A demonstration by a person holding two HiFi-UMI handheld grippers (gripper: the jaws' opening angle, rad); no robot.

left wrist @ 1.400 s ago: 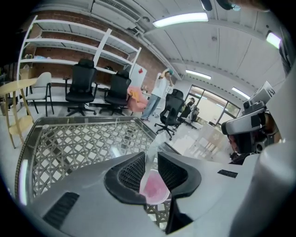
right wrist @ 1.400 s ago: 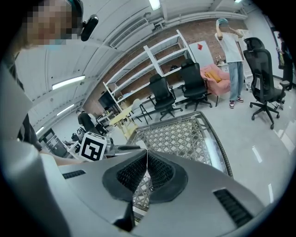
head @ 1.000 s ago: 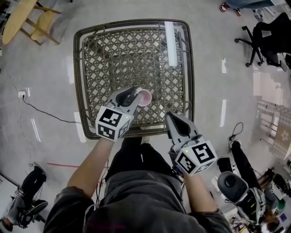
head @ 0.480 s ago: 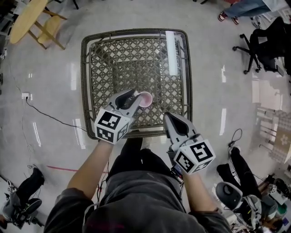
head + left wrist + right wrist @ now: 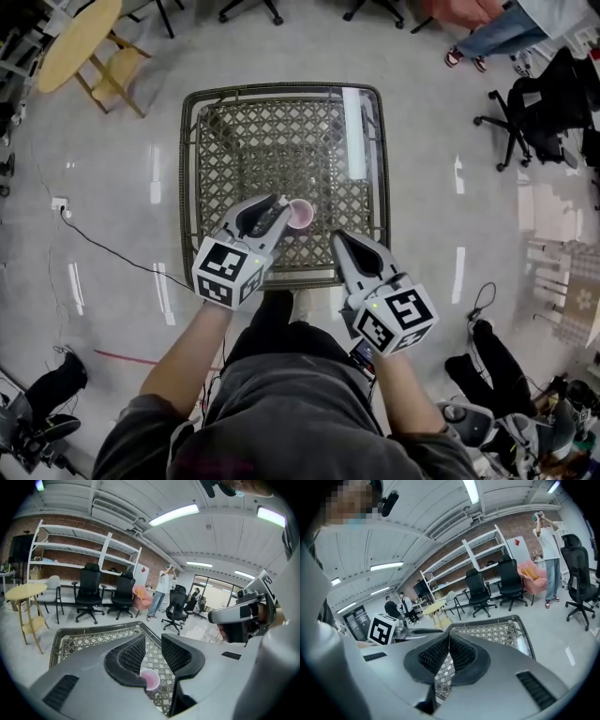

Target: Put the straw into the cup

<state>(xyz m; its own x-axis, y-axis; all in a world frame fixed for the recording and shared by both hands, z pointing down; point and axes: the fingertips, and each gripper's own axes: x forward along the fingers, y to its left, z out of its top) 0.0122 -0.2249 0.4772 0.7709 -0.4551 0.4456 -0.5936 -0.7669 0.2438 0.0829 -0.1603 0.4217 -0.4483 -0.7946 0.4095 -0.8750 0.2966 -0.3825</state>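
Here the released left tool (image 5: 278,203) is hovering beside the cup (image 5: 300,214), probably best centred on it before closing; the right tool (image 5: 337,238) is hanging clenched, empty

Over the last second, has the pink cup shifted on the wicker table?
No. The pink cup keeps its spot on the wicker table, just right of middle near the front edge; only the camera shifted.

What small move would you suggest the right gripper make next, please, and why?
Probably open the right gripper, whose fingers are together and empty, and reach forward to the straw. It lies flat along the far right edge of the table, while the left gripper hangs open by the pink cup.
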